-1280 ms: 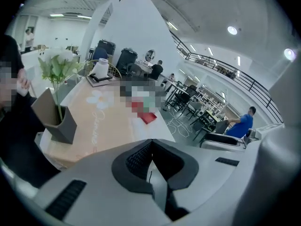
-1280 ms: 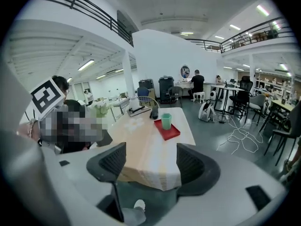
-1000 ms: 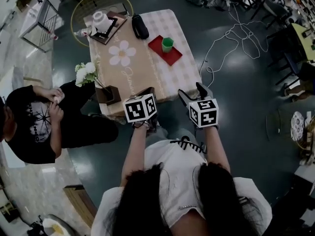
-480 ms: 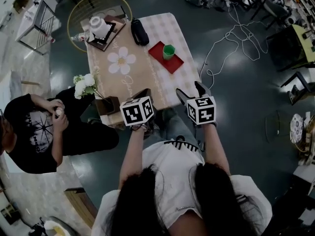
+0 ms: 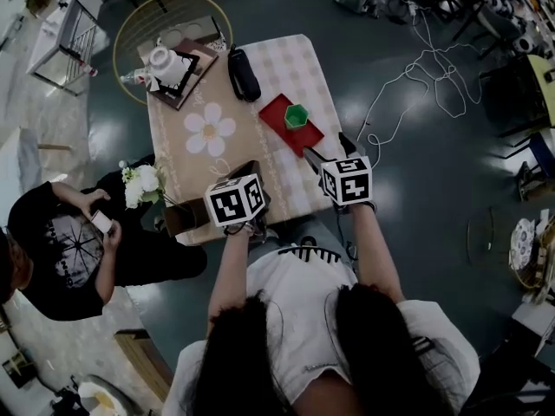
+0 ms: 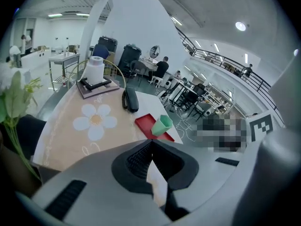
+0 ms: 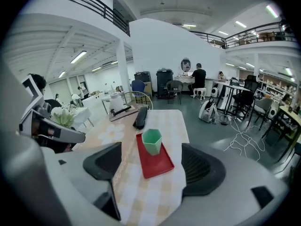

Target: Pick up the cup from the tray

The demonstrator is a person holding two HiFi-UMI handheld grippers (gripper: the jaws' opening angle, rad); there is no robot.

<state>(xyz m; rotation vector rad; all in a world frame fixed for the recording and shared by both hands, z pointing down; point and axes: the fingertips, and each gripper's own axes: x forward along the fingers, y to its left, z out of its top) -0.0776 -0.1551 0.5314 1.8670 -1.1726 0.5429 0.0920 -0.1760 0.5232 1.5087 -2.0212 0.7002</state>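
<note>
Head view. Green cup (image 5: 297,116) upright on red tray (image 5: 277,113), on the right half of the table (image 5: 260,68), nothing touching it. Right gripper (image 5: 325,146) over the near table edge, close to the tray's nearest corner, pointing toward the cup but clear of it. Left gripper (image 5: 251,167) at the near edge further left, beside the flowers (image 5: 139,183), well apart from the tray. Also on the table: black case (image 5: 243,74), and a white roll (image 5: 160,57) on a dark board at the far corner. Seated person (image 5: 61,241) at left, not involved.

Left gripper view. Jaws together at the tips, nothing clamped. Cup (image 6: 164,124) and tray (image 6: 145,123) ahead and off to the right, well away. Daisy print (image 6: 95,121) on the cloth ahead to the left.

Right gripper view. Jaws wide apart, empty. Cup (image 7: 151,141) lined up with the middle of the gap but further on, not yet between the pads. Tray (image 7: 162,166) lying along the gap, below it.

Step, as judged: reach toward the cup, with the grasp not begun. Next move probably: right gripper forward and down until the pads flank the cup walls, then a gentle close and a straight lift. Risks: cup looks light and tapered, so likely to tip or slide if one pad arrives first; tray could shift too. Left gripper likely not needed.
</note>
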